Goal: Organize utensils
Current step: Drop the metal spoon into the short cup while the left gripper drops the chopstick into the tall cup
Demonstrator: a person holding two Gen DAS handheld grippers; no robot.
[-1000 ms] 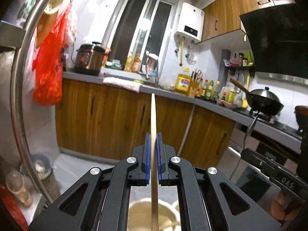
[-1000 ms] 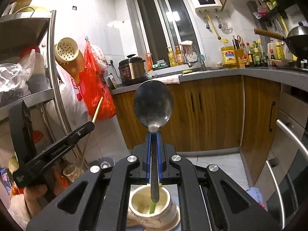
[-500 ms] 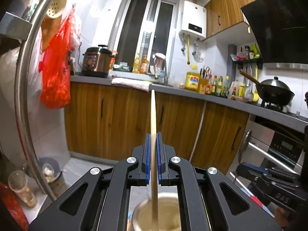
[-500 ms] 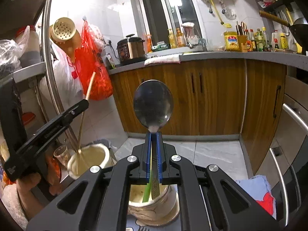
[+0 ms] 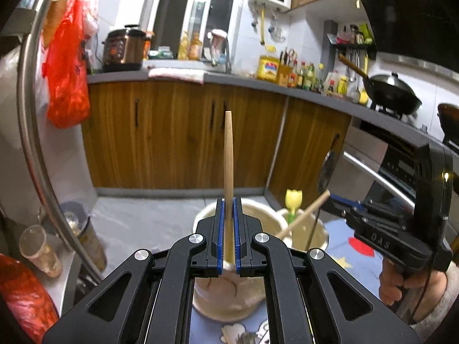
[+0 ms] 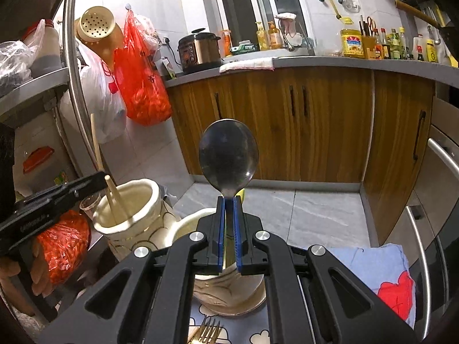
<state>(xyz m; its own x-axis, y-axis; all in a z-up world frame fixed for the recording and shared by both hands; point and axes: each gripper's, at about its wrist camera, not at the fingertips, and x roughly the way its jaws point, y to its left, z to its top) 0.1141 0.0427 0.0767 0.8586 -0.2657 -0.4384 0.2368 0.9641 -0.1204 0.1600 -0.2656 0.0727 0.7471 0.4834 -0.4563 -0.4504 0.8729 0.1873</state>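
My left gripper is shut on a wooden chopstick that stands upright, its lower end inside a cream ceramic holder directly below. My right gripper is shut on a metal spoon, bowl up, handle reaching down into a second cream holder. That second holder also has a green utensil with a yellow tulip top. In the right wrist view, the left gripper hangs over the left holder, where another chopstick leans.
A gold fork lies on the blue patterned mat in front of the holders. A curved steel rack pole, a plastic cup and red bags crowd the left. Wooden cabinets and an oven handle lie beyond.
Both grippers have come down and tipped forward. The two holders have come up into view, and the chopstick and the spoon handle now reach into their mouths. Both grips are unchanged.
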